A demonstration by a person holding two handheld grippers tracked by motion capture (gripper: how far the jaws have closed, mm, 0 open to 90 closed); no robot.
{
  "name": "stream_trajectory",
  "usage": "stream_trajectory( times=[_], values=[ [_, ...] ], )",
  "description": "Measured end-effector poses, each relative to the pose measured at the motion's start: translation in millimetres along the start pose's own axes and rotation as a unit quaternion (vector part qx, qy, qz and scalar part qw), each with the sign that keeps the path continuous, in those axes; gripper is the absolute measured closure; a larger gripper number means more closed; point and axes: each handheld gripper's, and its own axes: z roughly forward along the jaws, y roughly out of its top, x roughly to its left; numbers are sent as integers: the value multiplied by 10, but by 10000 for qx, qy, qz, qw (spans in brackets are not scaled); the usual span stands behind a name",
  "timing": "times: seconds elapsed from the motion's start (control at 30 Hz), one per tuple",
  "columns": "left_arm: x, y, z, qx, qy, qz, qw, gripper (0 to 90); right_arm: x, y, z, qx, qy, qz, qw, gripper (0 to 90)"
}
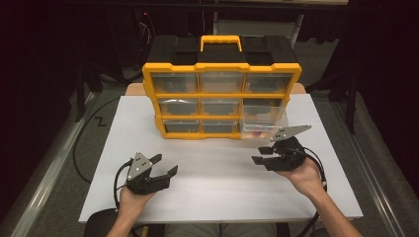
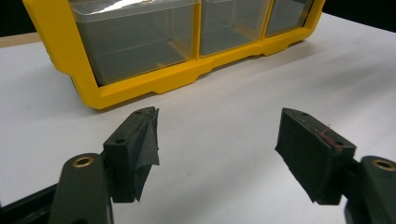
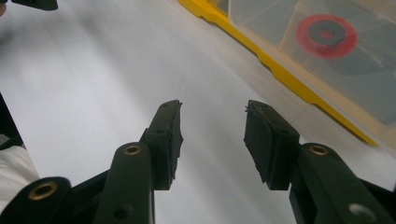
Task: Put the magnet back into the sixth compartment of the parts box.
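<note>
The pulled-out drawer (image 1: 262, 121) holding a red ring (image 3: 326, 35) lies just beyond your right claw (image 1: 262, 154), untouched. That claw's jaws stand apart, empty. Your left claw (image 1: 165, 165) is held low over the surface (image 1: 217, 182), jaws wide.

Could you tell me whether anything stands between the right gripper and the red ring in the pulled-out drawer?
Only the drawer's clear front wall. The right gripper hovers open over bare table, and the red ring lies inside the pulled-out drawer, reachable from above.
</note>
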Motion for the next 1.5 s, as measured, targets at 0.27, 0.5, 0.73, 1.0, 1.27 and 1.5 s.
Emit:
stream_trajectory(
  times=[0.27,0.5,0.73,1.0,1.27,1.5],
  values=[
    [4,1,0,-9,13,-25,10000,287,-18,-68,8,-95,-36,52,9999,562],
    [2,1,1,-5,15,-14,10000,288,-65,-175,-17,-278,-56,183,9994,551],
    [11,1,6,10,26,-30,10000,287,-81,-244,-19,-383,-95,256,9989,539],
    [12,1,10,20,33,-22,10000,286,-114,-316,-38,-489,-152,398,9979,538],
    [9,1,11,39,35,-22,10000,280,-139,-391,-41,-524,-193,495,9972,521],
    [9,1,13,40,34,-24,10000,279,-169,-479,-70,-649,-280,586,9958,518]
  ],
)
